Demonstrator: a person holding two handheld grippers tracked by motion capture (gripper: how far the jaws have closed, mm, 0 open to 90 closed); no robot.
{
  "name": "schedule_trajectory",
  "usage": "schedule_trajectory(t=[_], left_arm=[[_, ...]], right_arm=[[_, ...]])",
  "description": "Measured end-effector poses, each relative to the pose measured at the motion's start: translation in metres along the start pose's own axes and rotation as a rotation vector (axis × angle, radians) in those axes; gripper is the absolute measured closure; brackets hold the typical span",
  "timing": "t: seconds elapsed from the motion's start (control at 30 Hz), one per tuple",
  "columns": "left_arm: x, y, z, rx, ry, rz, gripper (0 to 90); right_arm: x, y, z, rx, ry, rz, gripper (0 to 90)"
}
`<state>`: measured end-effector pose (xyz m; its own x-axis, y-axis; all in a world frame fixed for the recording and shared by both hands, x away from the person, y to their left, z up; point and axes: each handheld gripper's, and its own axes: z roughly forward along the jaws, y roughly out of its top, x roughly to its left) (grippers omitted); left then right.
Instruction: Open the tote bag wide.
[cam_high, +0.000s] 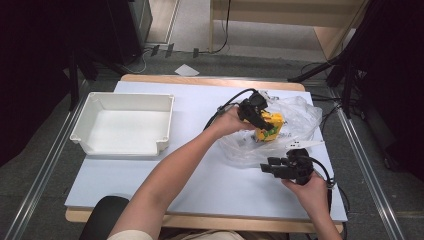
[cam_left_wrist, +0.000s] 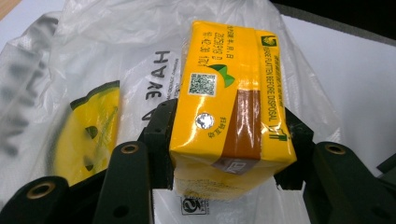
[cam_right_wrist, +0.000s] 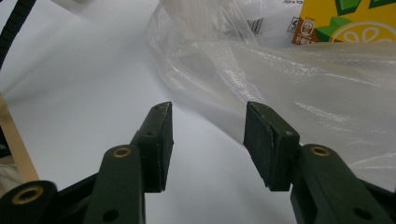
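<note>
The yellow drink carton (cam_left_wrist: 231, 107), with a brown band, a green leaf mark and a QR code on its face, sits pinched between the left gripper (cam_left_wrist: 226, 149) jaws above the clear plastic bag (cam_high: 295, 127) on the worktop (cam_high: 210, 185). The white bin (cam_high: 125, 125) at the left holds nothing, and the right gripper (cam_right_wrist: 208, 140) is spread at the bag's edge, gripping nothing.

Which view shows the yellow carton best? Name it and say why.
The left gripper view: the yellow carton sits close up between the left gripper jaws, its print and code legible. The high view shows it small, partly hidden by that gripper. The right gripper view catches just a corner above the plastic bag.
</note>
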<state>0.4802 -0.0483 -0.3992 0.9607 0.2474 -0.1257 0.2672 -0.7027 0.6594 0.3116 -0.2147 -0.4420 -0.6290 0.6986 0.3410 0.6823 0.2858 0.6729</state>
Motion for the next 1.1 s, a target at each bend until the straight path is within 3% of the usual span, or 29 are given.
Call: schedule_trajectory(t=[0.27, 0.43, 0.63, 1.1], left_arm=[[0.000, 0.009, -0.016, -0.013, -0.001, -0.015, 52.2], [0.001, 0.014, -0.036, -0.010, -0.001, -0.025, 52.1], [0.003, 0.011, -0.050, -0.006, -0.002, -0.046, 52.1], [-0.003, 0.003, -0.078, 0.006, -0.011, -0.038, 52.1]], right_arm=[[0.001, 0.000, 0.000, 0.000, 0.005, -0.003, 53.3], [0.002, 0.000, 0.001, 0.005, 0.011, -0.008, 53.3], [0.003, 0.000, 0.002, 0.007, 0.013, -0.008, 53.0], [0.004, 0.001, 0.005, 0.015, 0.024, -0.026, 51.9]])
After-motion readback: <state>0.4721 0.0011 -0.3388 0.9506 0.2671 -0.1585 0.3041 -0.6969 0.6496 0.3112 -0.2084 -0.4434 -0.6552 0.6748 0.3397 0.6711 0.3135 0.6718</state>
